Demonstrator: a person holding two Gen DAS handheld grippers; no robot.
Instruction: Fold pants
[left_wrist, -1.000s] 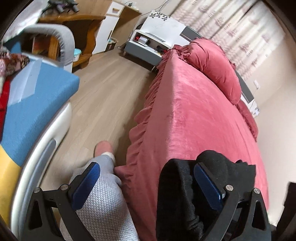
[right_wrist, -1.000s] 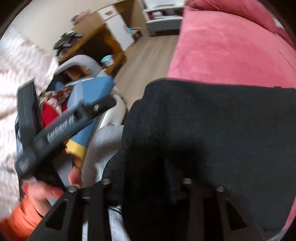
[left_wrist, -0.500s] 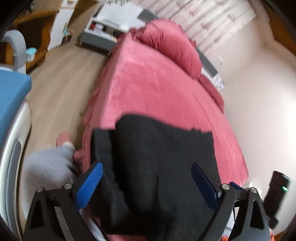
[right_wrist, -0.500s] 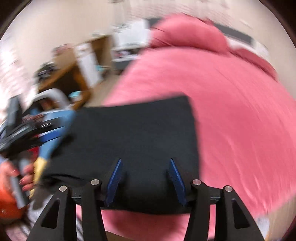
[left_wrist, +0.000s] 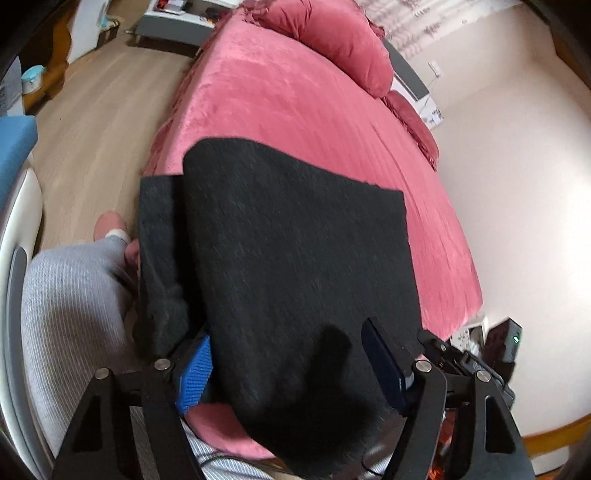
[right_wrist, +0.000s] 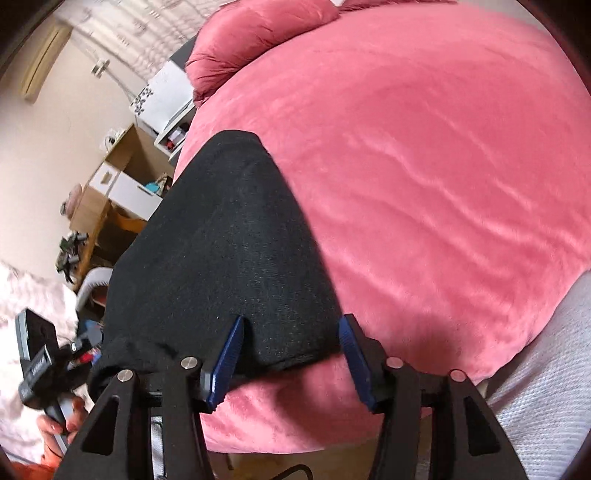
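Note:
Black pants (left_wrist: 295, 251) lie folded in a flat slab on the near end of the pink bed (left_wrist: 295, 110), with one narrower layer hanging off the bed's left side. My left gripper (left_wrist: 288, 369) straddles their near edge; its jaws are closing with cloth between them, and the pads do not visibly press it. In the right wrist view the pants (right_wrist: 221, 251) run away to the upper left. My right gripper (right_wrist: 290, 360) stands at their near right corner, its jaws opening, with the hem between the blue pads and no grip on it.
Pink pillows (left_wrist: 332, 40) lie at the far end of the bed (right_wrist: 443, 184). A person's grey-clad leg (left_wrist: 74, 295) stands against the bed's left side on the wood floor (left_wrist: 92, 129). A blue cushioned seat (left_wrist: 14, 147) is at the left, with desks and drawers beyond.
Both views swung from the bed's side to over the pants, which now lie spread flat. The left jaws narrowed. The right jaws widened and came free of the cloth that had covered them.

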